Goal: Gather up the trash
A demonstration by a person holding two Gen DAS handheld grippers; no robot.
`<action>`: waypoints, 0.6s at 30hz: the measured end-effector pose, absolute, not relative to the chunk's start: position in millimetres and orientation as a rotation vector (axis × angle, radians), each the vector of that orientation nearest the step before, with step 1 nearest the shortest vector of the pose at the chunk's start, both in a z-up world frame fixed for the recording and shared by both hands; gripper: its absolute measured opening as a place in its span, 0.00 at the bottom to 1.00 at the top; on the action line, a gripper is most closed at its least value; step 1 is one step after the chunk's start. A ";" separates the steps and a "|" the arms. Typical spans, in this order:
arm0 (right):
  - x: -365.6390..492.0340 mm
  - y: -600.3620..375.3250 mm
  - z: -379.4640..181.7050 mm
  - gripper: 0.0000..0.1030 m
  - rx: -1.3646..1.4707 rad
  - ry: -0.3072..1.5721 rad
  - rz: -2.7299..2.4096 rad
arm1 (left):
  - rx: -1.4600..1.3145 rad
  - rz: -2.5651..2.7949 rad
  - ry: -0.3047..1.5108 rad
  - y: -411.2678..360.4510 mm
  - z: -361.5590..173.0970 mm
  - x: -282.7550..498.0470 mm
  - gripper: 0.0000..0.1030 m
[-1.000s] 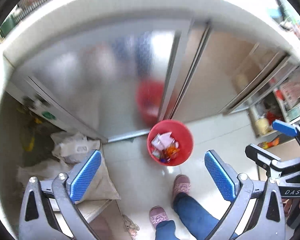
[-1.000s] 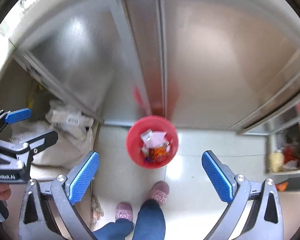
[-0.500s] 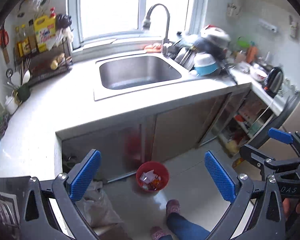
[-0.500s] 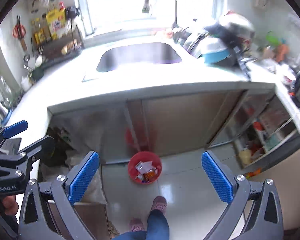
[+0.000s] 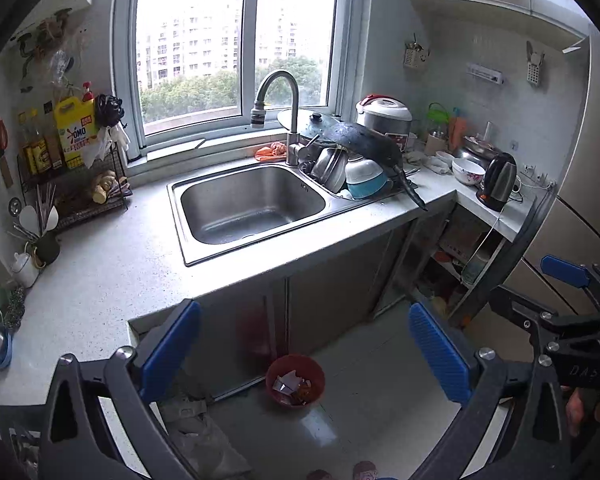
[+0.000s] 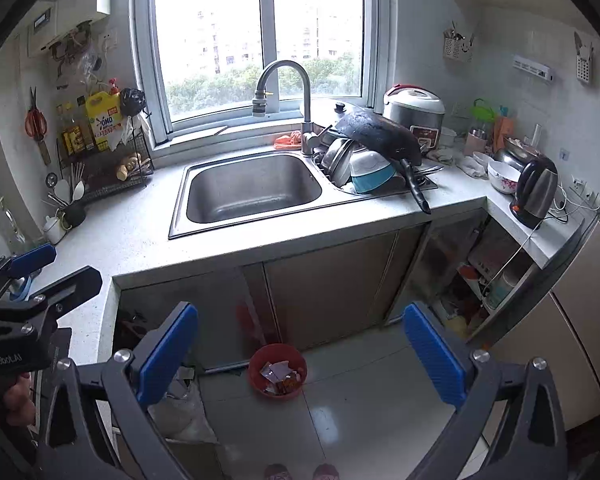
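Observation:
A small red trash bin [image 5: 295, 380] stands on the tiled floor in front of the sink cabinet, with several wrappers [image 5: 290, 385] inside; it also shows in the right wrist view [image 6: 277, 371]. My left gripper [image 5: 304, 352] is open and empty, high above the floor. My right gripper [image 6: 300, 350] is open and empty, beside it at the same height. Each gripper shows at the edge of the other's view: the right one [image 5: 572, 320] and the left one [image 6: 24, 292].
A steel sink [image 5: 252, 204] with a tall faucet [image 5: 278, 112] sits in the white counter [image 5: 100, 280] under the window. Stacked dishes and a black wok [image 5: 364, 148] lie to its right, a kettle [image 5: 498, 182] beyond. A rack [image 5: 76, 184] with bottles stands left. Bags [image 5: 196, 432] lie on the floor.
Both grippers have lifted and tilted up from just over the red bin. The view went from the bin and cabinet doors to the whole counter, sink and window. Both stay open.

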State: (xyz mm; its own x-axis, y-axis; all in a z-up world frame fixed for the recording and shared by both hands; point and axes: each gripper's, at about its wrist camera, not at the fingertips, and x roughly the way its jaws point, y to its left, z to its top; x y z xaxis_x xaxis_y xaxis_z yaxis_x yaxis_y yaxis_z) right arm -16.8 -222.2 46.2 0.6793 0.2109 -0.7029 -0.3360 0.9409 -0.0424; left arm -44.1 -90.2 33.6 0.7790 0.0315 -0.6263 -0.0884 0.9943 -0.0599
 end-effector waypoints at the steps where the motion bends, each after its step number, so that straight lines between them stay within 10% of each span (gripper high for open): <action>1: -19.6 -220.8 47.1 1.00 -0.170 0.761 0.301 | -0.084 0.052 0.676 -89.8 34.6 -44.6 1.00; 18: -42.6 -214.2 54.3 1.00 -0.195 0.749 0.256 | -0.116 0.010 0.710 -81.9 34.6 -61.0 1.00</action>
